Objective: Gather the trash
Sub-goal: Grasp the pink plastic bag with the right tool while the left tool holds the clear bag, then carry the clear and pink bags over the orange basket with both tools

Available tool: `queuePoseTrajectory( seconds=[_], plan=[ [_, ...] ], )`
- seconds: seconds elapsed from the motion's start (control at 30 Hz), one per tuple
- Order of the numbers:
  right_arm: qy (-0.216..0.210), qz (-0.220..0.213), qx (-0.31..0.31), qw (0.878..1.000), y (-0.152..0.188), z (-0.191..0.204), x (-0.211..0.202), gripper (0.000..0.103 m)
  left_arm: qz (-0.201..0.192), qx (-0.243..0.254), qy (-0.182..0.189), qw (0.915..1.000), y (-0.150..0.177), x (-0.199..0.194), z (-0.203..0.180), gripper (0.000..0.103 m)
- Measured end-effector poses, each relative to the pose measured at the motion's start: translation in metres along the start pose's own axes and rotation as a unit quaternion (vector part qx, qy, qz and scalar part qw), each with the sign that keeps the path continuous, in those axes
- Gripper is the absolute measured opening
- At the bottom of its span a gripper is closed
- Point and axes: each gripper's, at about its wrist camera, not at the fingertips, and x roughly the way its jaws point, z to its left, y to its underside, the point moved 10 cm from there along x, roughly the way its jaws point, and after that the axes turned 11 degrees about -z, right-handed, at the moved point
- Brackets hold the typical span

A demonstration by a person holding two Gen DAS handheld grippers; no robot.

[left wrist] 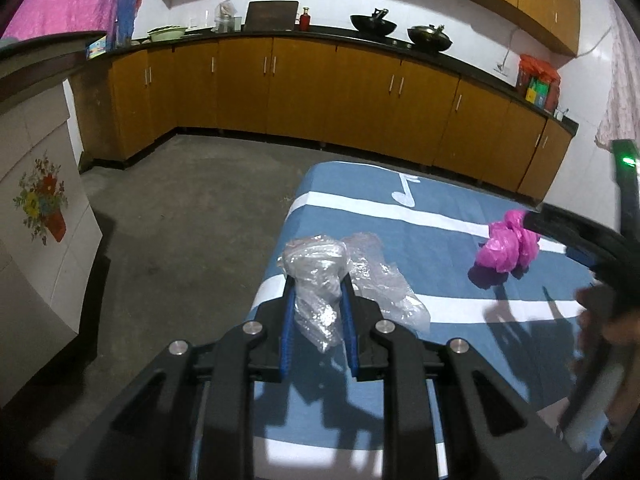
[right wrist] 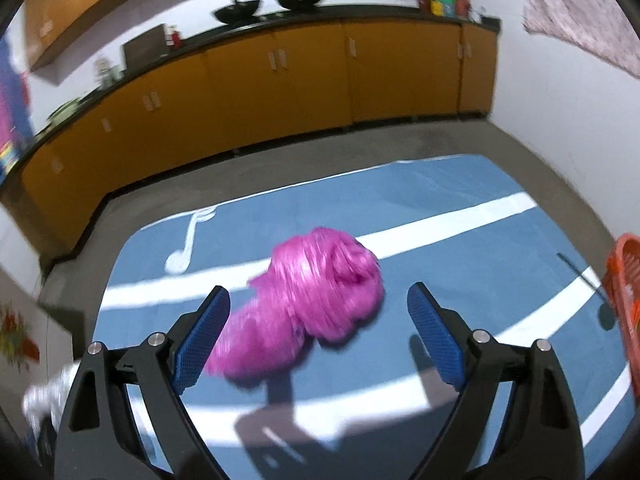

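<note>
A crumpled wad of clear plastic film (left wrist: 318, 280) is clamped between the nearly closed jaws of the left gripper (left wrist: 319, 300), lifted over the edge of the blue cloth with white stripes and a music note (left wrist: 400, 248), beside a second loose clear wrapper (left wrist: 384, 280). The crumpled magenta plastic bag (right wrist: 316, 304) lies on the cloth between the wide-open, empty jaws of the right gripper (right wrist: 318, 308), not yet gripped, so collection is judged partly done, with an orange slatted basket (right wrist: 626, 300) at the cloth's right edge. No legible writing or brand is seen.

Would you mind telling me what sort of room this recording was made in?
Most likely a home kitchen: orange-brown base cabinets run under a dark countertop, and two black woks sit on it.
</note>
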Motion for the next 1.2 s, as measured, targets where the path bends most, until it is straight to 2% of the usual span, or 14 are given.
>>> queuePoseTrajectory(
  seconds=[0.17, 0.23, 0.43, 0.53, 0.9, 1.2],
  plan=[
    [0.019, 0.036, 0.008, 0.999, 0.011, 0.005, 0.026, 0.09, 0.006, -0.012, 0.003, 0.9999, 0.002, 0.005, 0.005, 0.021],
    [0.021, 0.054, -0.006, 0.998, 0.022, 0.006, 0.032, 0.075, 0.008, -0.013, 0.004, 0.9999, 0.003, 0.005, 0.004, 0.021],
    [0.006, 0.055, -0.05, 0.997, 0.034, -0.002, 0.021, 0.059, 0.008, -0.007, 0.011, 0.9999, 0.002, 0.001, -0.003, 0.021],
    [0.001, 0.053, -0.062, 0.997, 0.036, -0.012, 0.011, 0.054, 0.006, -0.003, 0.016, 0.9998, 0.0, -0.003, -0.008, 0.021],
    [0.015, 0.031, -0.082, 0.996, 0.038, -0.091, -0.048, 0.054, 0.006, 0.026, 0.048, 0.9985, 0.003, -0.022, -0.056, 0.021],
    [0.032, 0.007, -0.085, 0.996, 0.036, -0.154, -0.107, 0.054, 0.01, 0.052, 0.094, 0.9941, 0.014, -0.041, -0.12, 0.021]
  ],
)
